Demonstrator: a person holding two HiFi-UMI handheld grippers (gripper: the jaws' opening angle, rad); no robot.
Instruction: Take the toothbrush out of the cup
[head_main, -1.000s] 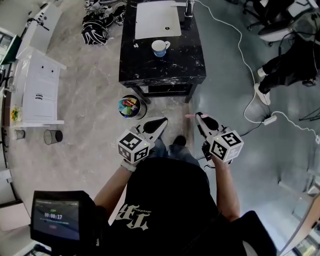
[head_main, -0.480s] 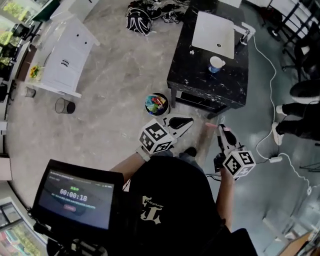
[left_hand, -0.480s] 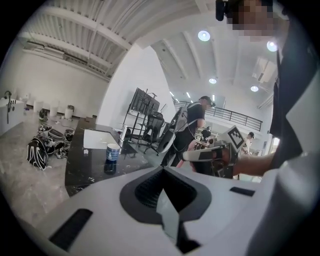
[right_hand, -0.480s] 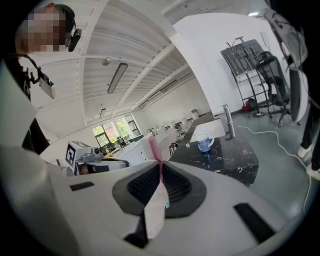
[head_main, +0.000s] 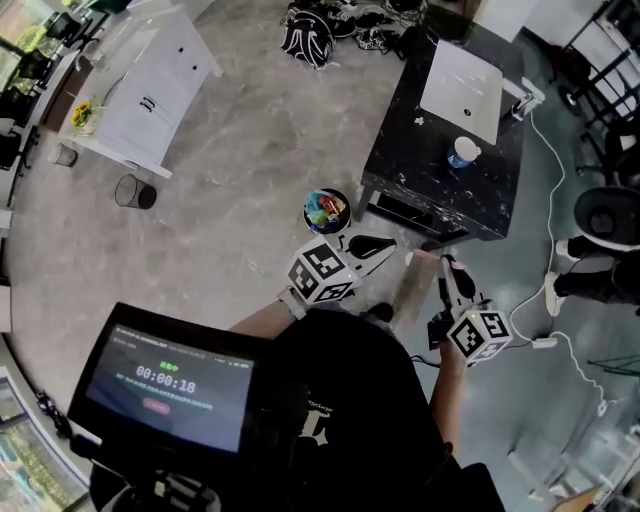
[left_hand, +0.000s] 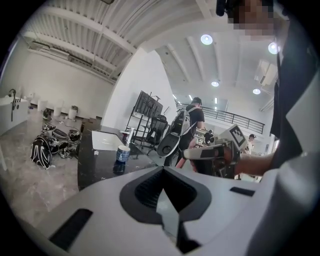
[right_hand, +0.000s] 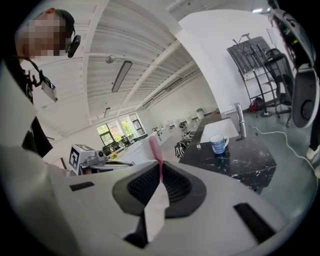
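One toothbrush (right_hand: 154, 146) pinched in right tongs (right_hand: 160, 172)

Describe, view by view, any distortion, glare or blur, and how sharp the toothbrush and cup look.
Head view: wide-angle bending, even light, black marble table sharp. Left gripper view: fisheye circle, black corners; round ceiling lights flare white; the shut left gripper looks soft. Right gripper view: same fisheye; the pink toothbrush clamped in the right gripper is blurred, the blue-and-white cup fairly sharp.
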